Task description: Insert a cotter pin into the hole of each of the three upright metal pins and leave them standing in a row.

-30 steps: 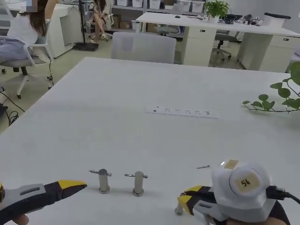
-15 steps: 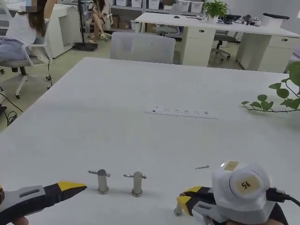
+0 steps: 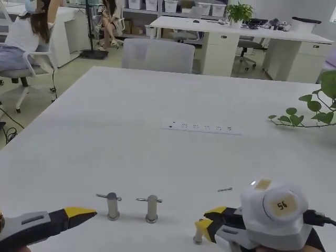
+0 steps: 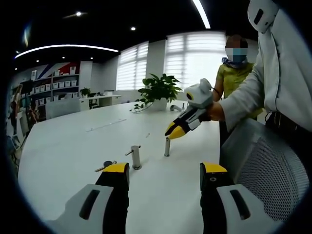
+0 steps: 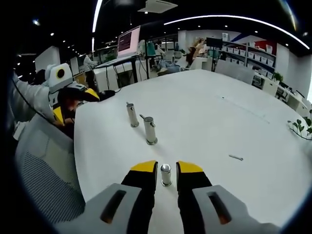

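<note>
Two upright metal pins [image 3: 112, 206] [image 3: 151, 209] stand side by side near the table's front edge, each with a cotter pin through its top. A third pin [image 5: 166, 174], bare on top, stands to their right between the tips of my right gripper [image 5: 166, 168]. The jaws sit close on either side of it with small gaps, and I see no contact. A loose cotter pin [image 3: 224, 189] lies on the table beyond that gripper. My left gripper [image 4: 163, 170] hovers wide open left of the row, with nothing between its jaws.
A flat white power strip [image 3: 199, 127] lies mid-table. Plant leaves [image 3: 310, 107] reach in from the right edge. A grey chair [image 3: 157, 52] stands at the table's far side, with desks and seated people beyond. A person stands behind the right gripper [image 4: 187, 117] in the left gripper view.
The head camera has shifted slightly. Both grippers and all three pins stand where they were.
</note>
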The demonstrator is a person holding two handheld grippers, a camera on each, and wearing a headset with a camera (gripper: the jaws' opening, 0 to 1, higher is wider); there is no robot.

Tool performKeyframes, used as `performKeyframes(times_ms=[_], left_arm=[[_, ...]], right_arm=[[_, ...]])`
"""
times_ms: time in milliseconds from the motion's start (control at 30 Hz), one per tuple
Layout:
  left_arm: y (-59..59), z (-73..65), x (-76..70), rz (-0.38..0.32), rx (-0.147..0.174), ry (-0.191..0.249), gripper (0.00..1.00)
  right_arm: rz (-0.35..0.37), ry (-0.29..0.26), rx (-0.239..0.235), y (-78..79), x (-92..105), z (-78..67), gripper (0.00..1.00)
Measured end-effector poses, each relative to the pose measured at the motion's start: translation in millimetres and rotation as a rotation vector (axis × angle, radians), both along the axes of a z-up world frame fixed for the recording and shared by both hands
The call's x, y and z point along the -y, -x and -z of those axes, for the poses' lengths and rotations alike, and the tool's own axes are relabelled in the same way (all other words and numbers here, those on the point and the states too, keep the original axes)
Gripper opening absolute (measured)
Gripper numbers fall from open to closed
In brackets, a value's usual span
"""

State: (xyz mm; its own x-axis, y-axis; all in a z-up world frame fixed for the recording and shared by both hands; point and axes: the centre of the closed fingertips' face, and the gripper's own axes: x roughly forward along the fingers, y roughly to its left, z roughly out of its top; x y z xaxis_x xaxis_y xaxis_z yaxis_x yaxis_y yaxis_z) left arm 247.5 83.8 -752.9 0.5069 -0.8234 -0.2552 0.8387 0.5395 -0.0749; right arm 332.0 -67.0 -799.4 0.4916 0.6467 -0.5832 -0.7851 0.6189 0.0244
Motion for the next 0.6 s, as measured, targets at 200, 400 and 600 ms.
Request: performKeyframes(times_ms=[200, 400, 600], left_arm=[[0.1, 0.0, 2.9, 0.004, 0.001, 0.000, 0.58], [0.2, 1.2, 7.5, 0.014, -0.004, 0.000, 0.58], [-0.3, 2.1, 9.1, 0.017, -0.007, -0.002, 0.58]], right_arm=[[0.008, -0.025, 0.004, -7.5, 11.0, -10.5, 0.18], [-0.010, -0.051, -0.019, -8.9, 20.7, -18.1, 0.22], [-0.039, -0.044, -0.030, -11.4, 32.6, -19.1, 0.25]])
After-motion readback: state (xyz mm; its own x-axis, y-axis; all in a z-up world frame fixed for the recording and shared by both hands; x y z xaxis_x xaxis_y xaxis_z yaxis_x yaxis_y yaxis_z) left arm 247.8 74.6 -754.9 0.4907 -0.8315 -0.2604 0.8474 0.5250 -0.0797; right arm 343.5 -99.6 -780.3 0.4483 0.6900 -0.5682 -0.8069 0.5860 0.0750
